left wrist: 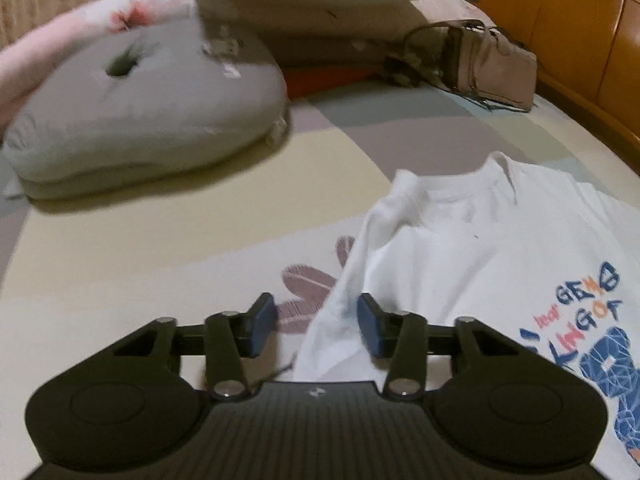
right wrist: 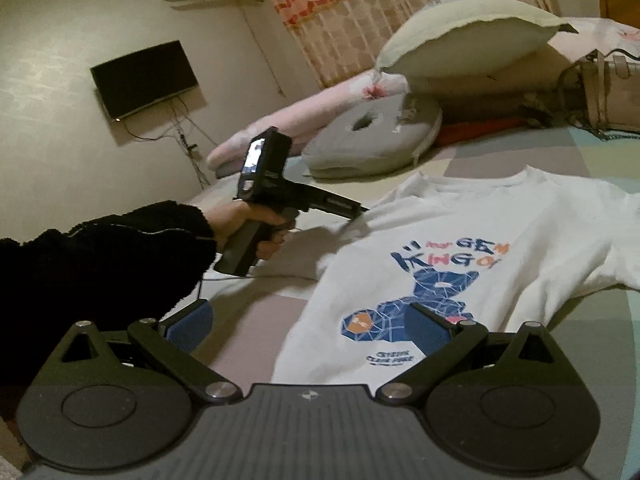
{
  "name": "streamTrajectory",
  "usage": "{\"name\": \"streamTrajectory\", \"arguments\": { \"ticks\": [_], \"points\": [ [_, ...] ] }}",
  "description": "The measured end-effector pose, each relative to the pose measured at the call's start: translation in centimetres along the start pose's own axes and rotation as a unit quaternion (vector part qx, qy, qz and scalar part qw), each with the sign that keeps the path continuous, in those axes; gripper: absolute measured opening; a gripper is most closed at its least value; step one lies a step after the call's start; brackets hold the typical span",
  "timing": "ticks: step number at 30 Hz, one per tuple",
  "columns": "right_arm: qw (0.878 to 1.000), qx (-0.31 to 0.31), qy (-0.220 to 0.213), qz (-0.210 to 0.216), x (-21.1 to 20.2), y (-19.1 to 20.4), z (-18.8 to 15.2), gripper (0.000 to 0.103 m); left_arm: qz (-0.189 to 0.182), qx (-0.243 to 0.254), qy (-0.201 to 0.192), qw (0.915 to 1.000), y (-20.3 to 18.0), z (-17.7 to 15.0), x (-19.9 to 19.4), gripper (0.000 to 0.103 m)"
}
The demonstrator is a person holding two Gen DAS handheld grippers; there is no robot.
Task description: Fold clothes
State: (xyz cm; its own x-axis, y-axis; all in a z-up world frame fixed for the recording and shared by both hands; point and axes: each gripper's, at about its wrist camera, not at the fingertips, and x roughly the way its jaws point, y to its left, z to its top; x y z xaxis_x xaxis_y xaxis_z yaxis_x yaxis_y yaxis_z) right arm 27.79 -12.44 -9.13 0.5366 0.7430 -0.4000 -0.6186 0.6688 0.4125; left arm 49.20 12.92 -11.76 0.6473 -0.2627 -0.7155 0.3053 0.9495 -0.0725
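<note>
White printed T-shirt [right wrist: 472,240], flat and face-up on the bed [left wrist: 160,240], sleeves out: left gripper [left wrist: 316,324], fingers spread astride the near sleeve edge; right gripper [right wrist: 308,320], fingers spread wide above the hem; advise pinching one layer squarely, keeping cloth taut.

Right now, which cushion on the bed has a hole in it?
The grey round cushion, lying flat near the shirt. The cream pillow behind it has no hole and sits propped higher.
</note>
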Motion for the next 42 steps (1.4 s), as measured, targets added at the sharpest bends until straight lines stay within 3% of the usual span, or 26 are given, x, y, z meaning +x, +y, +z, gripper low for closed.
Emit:
{"name": "streamTrajectory", "arguments": {
  "ticks": [2,3,4,9,17,19,22,29,32,34,38,42],
  "points": [
    [1.000,0.004,0.004,-0.004,0.3,-0.3,-0.1,0.103,-0.016,-0.001,0.002,0.9999,0.2,-0.1,-0.2,0.023],
    [1.000,0.005,0.004,-0.006,0.3,-0.4,-0.1,0.103,-0.023,-0.003,0.005,0.9997,0.2,-0.1,-0.3,0.009],
    [1.000,0.007,0.004,-0.009,0.4,-0.4,-0.1,0.103,-0.020,-0.003,0.004,0.9998,0.1,0.2,-0.3,0.006],
    [1.000,0.020,-0.004,-0.015,0.2,-0.9,-0.1,0.103,0.035,0.004,-0.023,0.9991,-0.3,2.3,-0.2,0.005],
    [0.999,0.030,-0.012,-0.024,0.0,-1.4,-0.1,0.103,0.066,0.007,-0.032,0.9973,-0.1,6.0,3.1,0.005],
    [0.999,0.029,-0.009,-0.029,0.0,-1.4,-0.2,0.103,0.066,-0.014,-0.017,0.9976,0.5,5.6,3.9,0.010],
    [0.999,0.030,-0.009,-0.031,0.0,-1.3,-0.1,0.103,0.072,-0.019,-0.026,0.9969,1.1,4.8,2.9,0.016],
    [0.999,0.032,-0.014,-0.027,-0.2,-1.1,0.1,0.103,0.116,-0.024,-0.049,0.9917,4.1,2.9,-4.7,0.014],
    [0.999,0.034,-0.016,-0.025,-0.3,-1.1,0.2,0.103,0.097,-0.036,-0.050,0.9934,5.0,0.2,-7.7,0.020],
    [0.999,0.034,-0.017,-0.024,-0.3,-1.0,0.2,0.103,0.091,-0.031,-0.045,0.9944,4.9,-2.0,-9.3,0.030],
    [0.999,0.033,-0.013,-0.024,-0.2,-0.9,0.2,0.103,0.100,0.041,-0.039,0.9934,3.2,-6.5,-11.6,0.054],
    [0.999,0.034,-0.010,-0.022,-0.1,-0.9,0.1,0.103,0.113,0.120,-0.024,0.9860,1.3,-9.8,-12.1,0.057]
  ]
}}
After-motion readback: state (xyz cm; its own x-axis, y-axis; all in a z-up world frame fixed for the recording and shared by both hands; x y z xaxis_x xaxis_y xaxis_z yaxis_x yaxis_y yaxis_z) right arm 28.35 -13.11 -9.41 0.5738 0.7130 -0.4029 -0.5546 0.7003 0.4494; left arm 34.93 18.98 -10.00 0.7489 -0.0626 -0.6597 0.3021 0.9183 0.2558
